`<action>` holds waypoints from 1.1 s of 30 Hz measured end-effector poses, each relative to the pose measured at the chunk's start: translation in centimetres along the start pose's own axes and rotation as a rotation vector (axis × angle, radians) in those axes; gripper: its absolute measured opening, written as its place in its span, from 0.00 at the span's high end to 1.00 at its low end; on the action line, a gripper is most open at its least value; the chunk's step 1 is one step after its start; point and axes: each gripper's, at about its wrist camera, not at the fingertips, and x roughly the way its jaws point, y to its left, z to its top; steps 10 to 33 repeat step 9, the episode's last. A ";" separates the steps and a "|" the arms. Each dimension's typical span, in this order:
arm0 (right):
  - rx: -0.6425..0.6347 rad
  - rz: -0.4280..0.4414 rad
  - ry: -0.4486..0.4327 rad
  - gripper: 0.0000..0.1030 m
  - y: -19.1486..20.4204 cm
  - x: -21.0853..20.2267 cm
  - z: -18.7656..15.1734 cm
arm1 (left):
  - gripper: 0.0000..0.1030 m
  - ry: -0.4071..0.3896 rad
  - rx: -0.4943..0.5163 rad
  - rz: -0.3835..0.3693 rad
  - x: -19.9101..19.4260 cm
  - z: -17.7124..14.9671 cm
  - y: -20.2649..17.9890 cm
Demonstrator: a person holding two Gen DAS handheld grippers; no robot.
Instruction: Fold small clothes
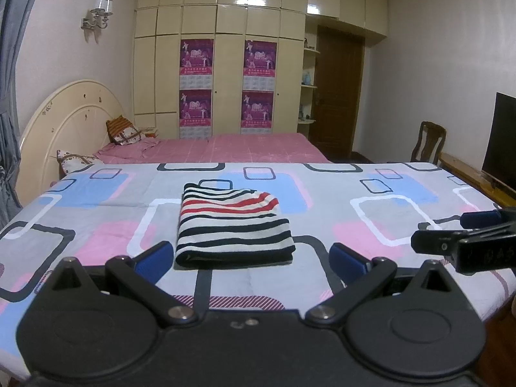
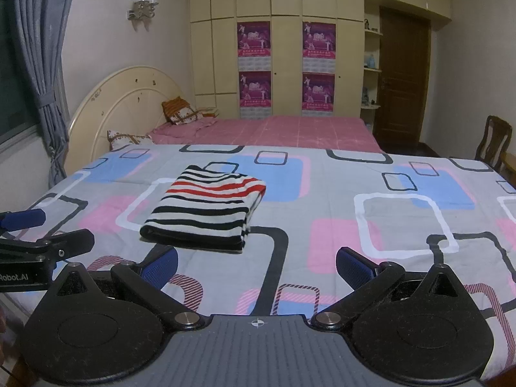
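Spread over the work surface, the patterned sheet carries the striped garment already folded into a neat rectangle near its middle, while the left gripper and right gripper hover wide apart and empty, so folding looks finished.

Both handheld rigs were matte black: round pivot discs, silver screws, blue ribbed pads on each finger, white "Robot.AI" lettering alongside.

Dim, even indoor light, glare on the glossy wardrobe doors, fisheye-bent edges, perhaps slightly soft.
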 end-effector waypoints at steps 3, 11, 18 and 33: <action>0.000 -0.001 0.000 0.00 0.0 0.0 0.0 | 0.01 -0.009 0.000 -0.002 -0.1 0.0 0.1; -0.004 0.003 -0.004 0.00 0.0 0.0 0.1 | 0.01 -0.010 -0.001 -0.002 -0.1 0.0 0.2; -0.004 0.003 -0.004 0.00 0.0 0.0 0.1 | 0.01 -0.010 -0.001 -0.002 -0.1 0.0 0.2; -0.004 0.003 -0.004 0.00 0.0 0.0 0.1 | 0.01 -0.010 -0.001 -0.002 -0.1 0.0 0.2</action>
